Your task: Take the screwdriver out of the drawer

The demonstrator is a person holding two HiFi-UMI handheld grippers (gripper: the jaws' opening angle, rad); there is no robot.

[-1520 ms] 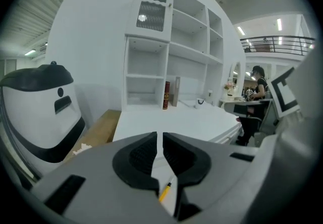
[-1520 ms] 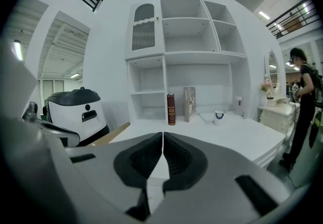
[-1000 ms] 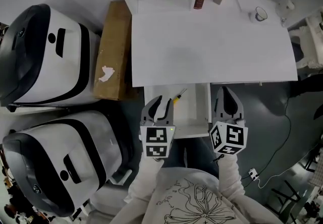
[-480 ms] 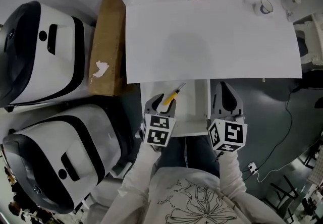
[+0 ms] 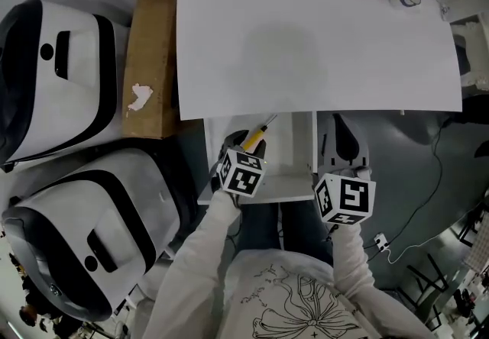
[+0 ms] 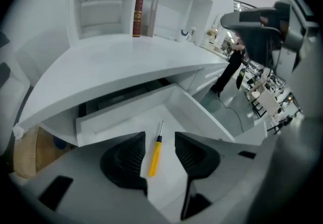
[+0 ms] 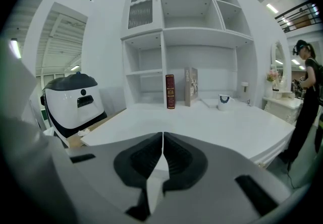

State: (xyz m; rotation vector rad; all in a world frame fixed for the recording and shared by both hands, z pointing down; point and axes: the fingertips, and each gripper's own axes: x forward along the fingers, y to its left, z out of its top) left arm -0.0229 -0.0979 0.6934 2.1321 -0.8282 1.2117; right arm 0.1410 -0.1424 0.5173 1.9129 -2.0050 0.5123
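Note:
A yellow-handled screwdriver (image 6: 155,153) lies on the floor of the open white drawer (image 6: 121,112), its metal tip pointing toward the desk. My left gripper (image 6: 157,150) hangs over the drawer, tilted steeply down, its jaws opening with the screwdriver between them and untouched. In the head view the screwdriver (image 5: 257,133) pokes out past the left gripper (image 5: 246,148) inside the drawer (image 5: 294,154). My right gripper (image 5: 344,148) stays just right of the drawer, jaws shut and empty; its view shows the right gripper (image 7: 162,152) pointing over the desk.
The white desk top (image 5: 321,47) overhangs the drawer's back. On its shelf stand a dark red book (image 7: 170,91) and a grey book (image 7: 190,86), with a cup (image 7: 223,100) farther right. A brown cardboard box (image 5: 145,62) and two white-and-black machines (image 5: 53,78) sit left.
My left gripper sank into the drawer, tipped downward over the screwdriver and spread its jaws. The right gripper dropped slightly and stayed shut.

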